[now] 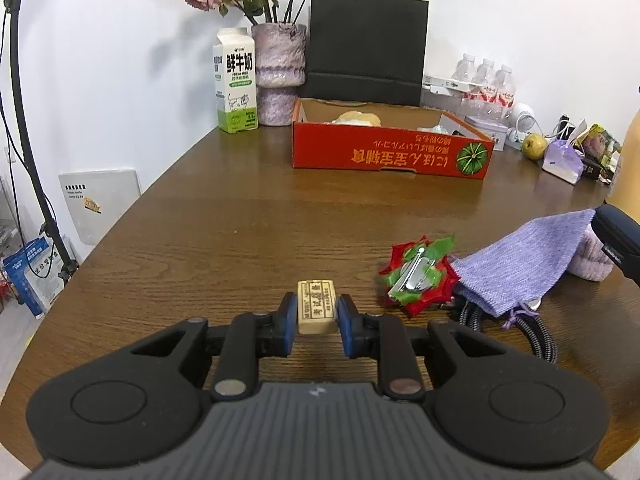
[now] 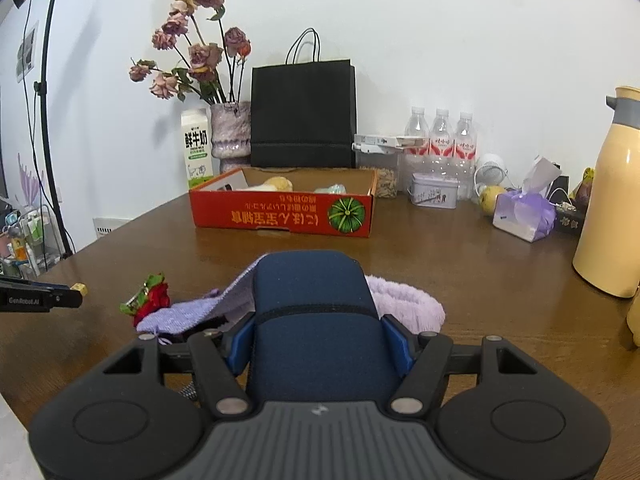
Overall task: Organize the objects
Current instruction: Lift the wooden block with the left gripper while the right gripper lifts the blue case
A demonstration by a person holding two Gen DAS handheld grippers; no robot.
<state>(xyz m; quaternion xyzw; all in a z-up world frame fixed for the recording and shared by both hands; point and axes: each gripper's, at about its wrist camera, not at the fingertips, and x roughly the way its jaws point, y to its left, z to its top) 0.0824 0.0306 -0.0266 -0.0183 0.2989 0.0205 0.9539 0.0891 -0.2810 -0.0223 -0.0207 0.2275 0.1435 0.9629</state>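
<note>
Two grippers each have something between their blue pads. The left gripper [image 1: 317, 314] brackets a small cream block [image 1: 317, 307] printed with characters; a sliver of gap shows on either side, so whether the pads actually press it cannot be told, nor whether it rests on the wooden table [image 1: 224, 232] or is lifted. The right gripper [image 2: 320, 338] is clamped on a dark blue case [image 2: 316, 320], whose bulk hides much of the pile behind it. In the left wrist view only the case's end [image 1: 618, 240] shows, cut off by the frame edge.

Just right of the block lies a red-and-green bow [image 1: 418, 276] with a metal clip on top, touching a lilac knitted pouch [image 1: 528, 258]. A fluffy lilac band [image 2: 408, 300] lies behind the case, and a braided cable [image 1: 536, 334] pokes out from under the pouch, mostly hidden.

Farther back sits an open red cardboard box [image 2: 280, 214] holding a pale yellowish item [image 2: 276, 184] and a light greenish one [image 2: 332, 189], both half hidden by the box wall and hard to identify. Behind it stand a milk carton [image 1: 236, 80], a vase of dried roses [image 1: 280, 72] and a black paper bag [image 1: 366, 44].
</note>
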